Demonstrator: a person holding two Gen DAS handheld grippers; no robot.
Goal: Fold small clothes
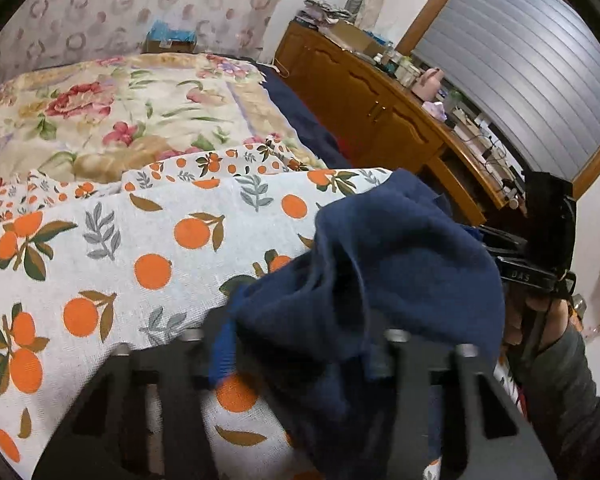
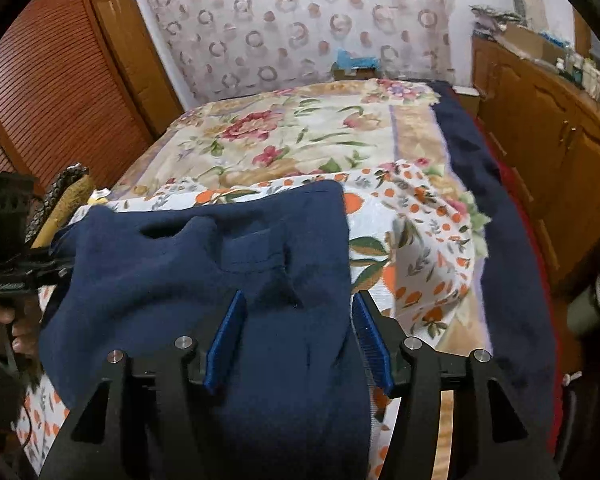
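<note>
A navy blue garment lies rumpled on the orange-print sheet at the near end of the bed. My right gripper stands open over its near edge, blue pads wide apart, cloth lying between them unpinched. My left gripper is blurred. Bunched navy garment rises between its fingers and drapes over the right one, hiding it; only the left blue pad shows. In the right wrist view the left gripper grips the garment's left edge. A hand in a grey sleeve holds the right gripper.
A floral quilt covers the far half of the bed. A dark blue blanket runs along its right edge. A cluttered wooden cabinet stands to the right, and a louvred wooden door to the left.
</note>
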